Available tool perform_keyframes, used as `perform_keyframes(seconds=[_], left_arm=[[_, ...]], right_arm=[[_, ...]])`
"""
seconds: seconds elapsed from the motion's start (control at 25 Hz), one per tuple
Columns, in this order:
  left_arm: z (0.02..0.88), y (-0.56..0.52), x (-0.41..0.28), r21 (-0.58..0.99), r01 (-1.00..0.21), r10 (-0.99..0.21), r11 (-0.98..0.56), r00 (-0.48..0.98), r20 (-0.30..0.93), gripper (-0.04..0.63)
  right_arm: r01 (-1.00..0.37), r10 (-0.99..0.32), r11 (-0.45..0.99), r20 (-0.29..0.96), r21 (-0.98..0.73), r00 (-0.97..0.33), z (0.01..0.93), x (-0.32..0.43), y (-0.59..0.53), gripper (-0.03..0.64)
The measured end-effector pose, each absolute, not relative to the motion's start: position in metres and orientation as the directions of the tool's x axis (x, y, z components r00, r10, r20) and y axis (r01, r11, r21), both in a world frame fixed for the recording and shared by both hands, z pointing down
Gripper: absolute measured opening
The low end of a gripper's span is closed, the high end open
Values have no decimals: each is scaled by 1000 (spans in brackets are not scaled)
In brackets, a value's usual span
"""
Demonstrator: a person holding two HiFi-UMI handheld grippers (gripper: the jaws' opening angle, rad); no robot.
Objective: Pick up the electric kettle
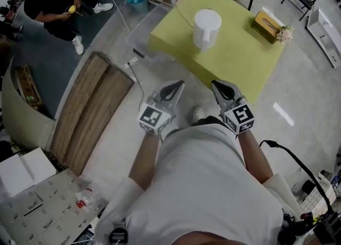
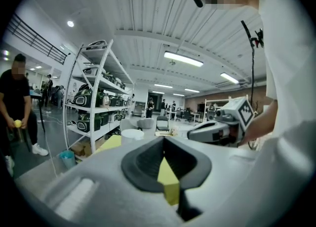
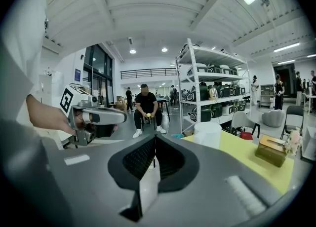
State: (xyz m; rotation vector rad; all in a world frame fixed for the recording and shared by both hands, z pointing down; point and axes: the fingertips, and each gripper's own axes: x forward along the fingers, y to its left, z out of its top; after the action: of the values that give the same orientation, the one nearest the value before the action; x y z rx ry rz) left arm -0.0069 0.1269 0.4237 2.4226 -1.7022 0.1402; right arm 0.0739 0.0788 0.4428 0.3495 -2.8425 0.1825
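Well, step: approach, nothing grasped yet
Electric kettle (image 1: 206,25): upright on far green bench (image 1: 240,63)
Left claw (image 1: 180,84): closed, empty
Right claw (image 1: 215,84): closed, empty
Next: reach kettle, open a claw

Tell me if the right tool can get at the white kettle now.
Not yet, probably: the right tool is shut and at the near edge of the table. Nothing stands between it and the kettle.
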Motion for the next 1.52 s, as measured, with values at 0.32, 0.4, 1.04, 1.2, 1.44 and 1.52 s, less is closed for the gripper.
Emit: perform_keyframes(seconds=[0.32, 0.4, 1.04, 1.2, 1.44, 1.52], left_arm=[[427, 91, 4, 102, -942, -923, -320, 334, 190, 0], [429, 85, 5, 101, -942, -923, -321, 335, 191, 0], [446, 47, -18, 135, -922, -897, -364, 386, 215, 0], [459, 29, -29, 120, -899, -866, -421, 438, 241, 0], [477, -6, -44, 102, -855, -809, -508, 514, 286, 1], [480, -19, -46, 107, -836, -788, -538, 544, 289, 2]], right_arm=[[-233, -192, 966, 288, -115, -938, 452, 79, 44, 5], [-235, -192, 965, 290, -120, -938, 455, 81, 38, 5], [-297, -236, 944, 329, -147, -914, 474, 69, 8, 6], [-350, -283, 923, 332, -161, -900, 483, 61, -3, 8], [-423, -346, 889, 349, -175, -871, 481, 49, -28, 11], [-448, -367, 876, 353, -180, -861, 481, 46, -37, 11]])
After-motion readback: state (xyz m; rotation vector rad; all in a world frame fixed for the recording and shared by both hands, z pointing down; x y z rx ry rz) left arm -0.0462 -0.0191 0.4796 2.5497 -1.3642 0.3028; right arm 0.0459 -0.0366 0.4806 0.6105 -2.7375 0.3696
